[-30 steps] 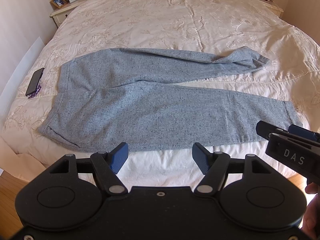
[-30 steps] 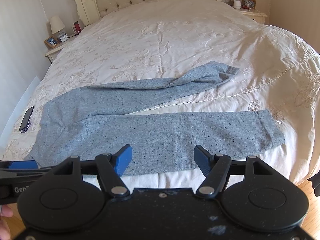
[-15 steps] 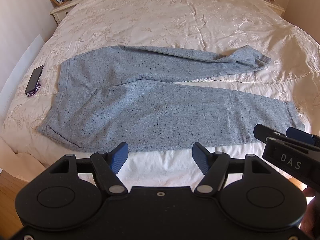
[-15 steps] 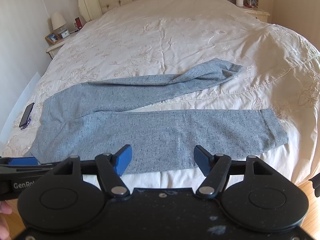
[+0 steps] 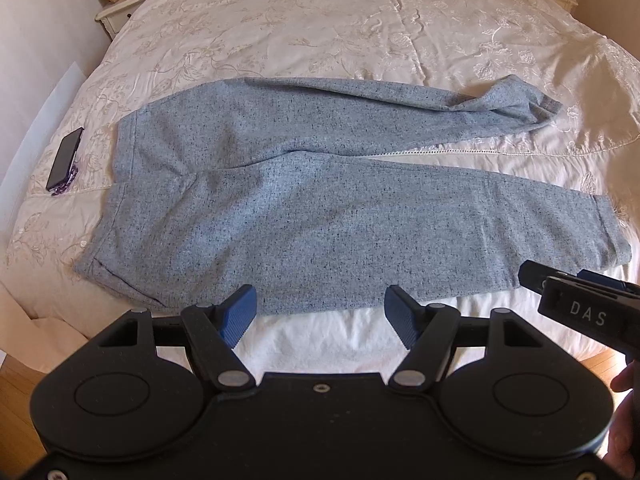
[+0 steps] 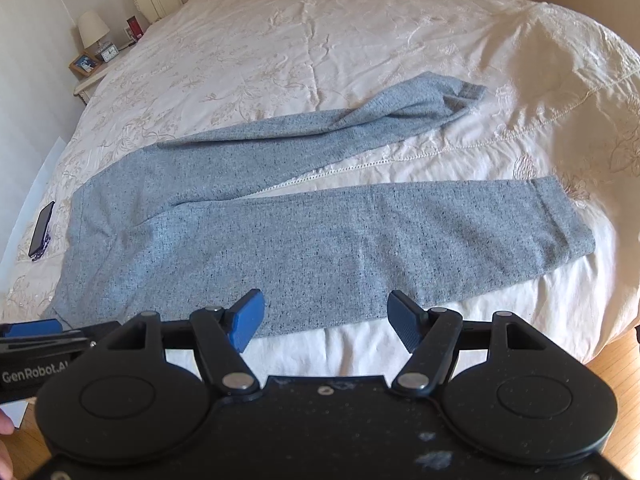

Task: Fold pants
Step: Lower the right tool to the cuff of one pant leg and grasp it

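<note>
Grey pants [image 5: 320, 208] lie spread flat across a cream bed [image 5: 360, 20], waistband near a phone [image 5: 64, 158]. The left tool [image 5: 320, 314] and right tool [image 6: 326, 320] hover at the near edge, jaws apart, holding nothing.

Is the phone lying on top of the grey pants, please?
No, the phone lies on the bedspread beside the waistband of the pants, with bare cover between them.
</note>
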A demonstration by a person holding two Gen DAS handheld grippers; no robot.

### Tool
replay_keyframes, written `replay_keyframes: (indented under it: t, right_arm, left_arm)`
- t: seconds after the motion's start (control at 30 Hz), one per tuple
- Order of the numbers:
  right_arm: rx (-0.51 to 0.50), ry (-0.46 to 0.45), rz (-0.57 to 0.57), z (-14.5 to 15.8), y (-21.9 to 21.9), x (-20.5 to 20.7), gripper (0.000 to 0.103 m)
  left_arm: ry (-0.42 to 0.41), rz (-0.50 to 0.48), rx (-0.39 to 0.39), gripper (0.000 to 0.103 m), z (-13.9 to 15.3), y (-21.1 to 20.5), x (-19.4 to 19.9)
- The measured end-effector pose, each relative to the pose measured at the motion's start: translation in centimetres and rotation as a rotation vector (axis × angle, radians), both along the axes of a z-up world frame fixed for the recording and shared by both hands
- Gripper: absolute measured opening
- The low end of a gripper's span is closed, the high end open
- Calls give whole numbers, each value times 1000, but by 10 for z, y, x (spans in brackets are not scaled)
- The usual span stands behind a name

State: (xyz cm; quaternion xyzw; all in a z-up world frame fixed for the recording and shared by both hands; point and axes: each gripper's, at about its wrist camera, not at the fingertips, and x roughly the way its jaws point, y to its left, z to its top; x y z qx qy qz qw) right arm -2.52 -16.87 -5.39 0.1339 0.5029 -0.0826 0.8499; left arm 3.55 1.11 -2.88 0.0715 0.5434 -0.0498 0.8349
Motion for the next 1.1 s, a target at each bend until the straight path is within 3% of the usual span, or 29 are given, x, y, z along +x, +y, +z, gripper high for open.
replay_keyframes:
  t: [0.17,0.5,0.8,1.1]
  right_arm:
    - [-39,57,-53,-16,-14,29,68]
    - [-119,3,-175,-18,-86,103,66]
    - [-228,-76,-47,-36,-185,212,62]
    - [-242,-18,33,-103,-291,339,63]
  left_arm:
    - [-24,-67,-12,71,-10,-9,42]
    - [-34,-191,-33,70,-22,-54,123]
    - [-12,-43,-18,70,-38,-89,159]
    - [-15,72,-18,70,-51,-130,180]
